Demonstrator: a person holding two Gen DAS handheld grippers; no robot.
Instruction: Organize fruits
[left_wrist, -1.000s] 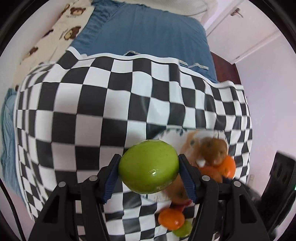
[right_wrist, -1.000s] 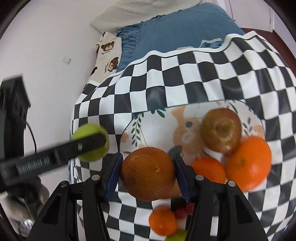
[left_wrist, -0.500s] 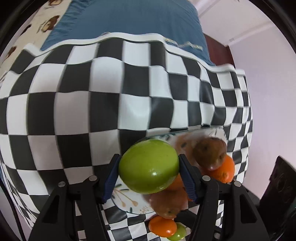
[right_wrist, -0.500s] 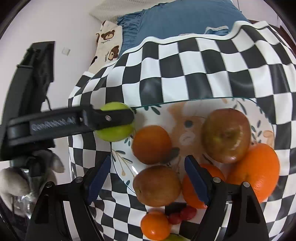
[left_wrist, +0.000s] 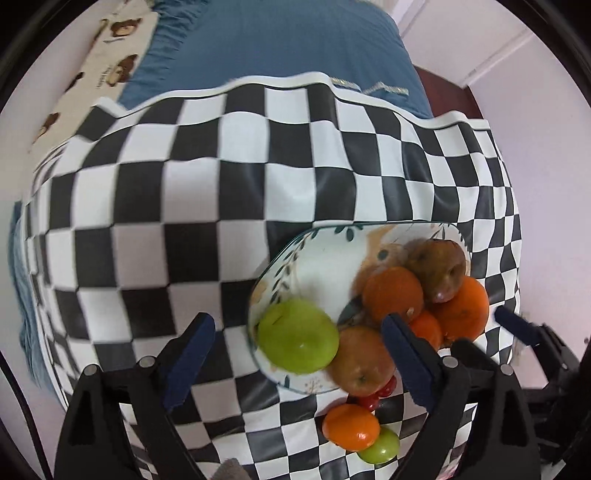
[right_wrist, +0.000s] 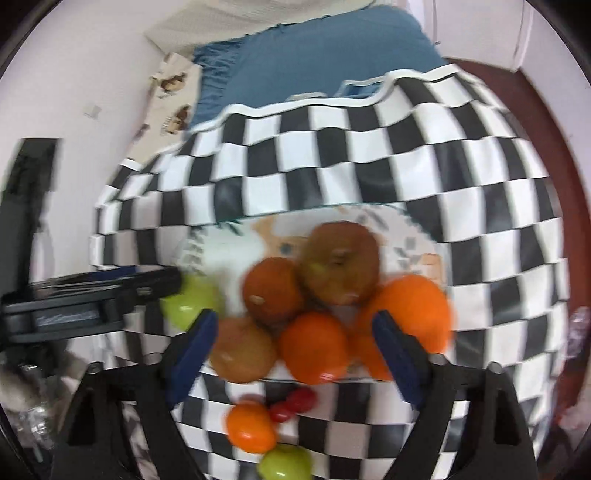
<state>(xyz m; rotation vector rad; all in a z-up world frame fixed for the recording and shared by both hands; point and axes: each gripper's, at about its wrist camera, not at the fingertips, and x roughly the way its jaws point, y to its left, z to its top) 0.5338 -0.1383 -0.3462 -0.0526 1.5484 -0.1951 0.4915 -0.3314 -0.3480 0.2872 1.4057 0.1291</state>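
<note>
Both tongs stand spread with nothing between their pads. The left gripper (left_wrist: 299, 354) hangs just above the near-left rim of the patterned plate (left_wrist: 314, 258), and the right gripper (right_wrist: 291, 350) hangs over the plate's near edge.

The green apple (left_wrist: 298, 335) lies on the plate at its near-left rim, touching a brownish apple (left_wrist: 361, 360) beside it. Farther in sit an orange (left_wrist: 393, 293), a larger brownish apple (left_wrist: 437, 269) and a big orange (left_wrist: 461, 310) at the plate's right side, packed against each other. Off the plate, on the checkered tablecloth (left_wrist: 184, 206) just before its near rim, lie a small mandarin (left_wrist: 351, 426), a small green fruit (left_wrist: 380, 448) touching it, and a few red cherry-like fruits (left_wrist: 373, 400) between the mandarin and the plate.

Judging by looks, the mandarin should be light, with a soft, yielding skin, so a gentle squeeze across its widest middle suits it best. The little green fruit looks smooth and glossy, likely to squirt out unless the pads meet squarely at its equator. The red ones appear tiny and easily crushed; a very light pinch is advisable. All are round and may roll on the cloth if nudged, and since mandarin and green fruit touch, taking one could push the other.
</note>
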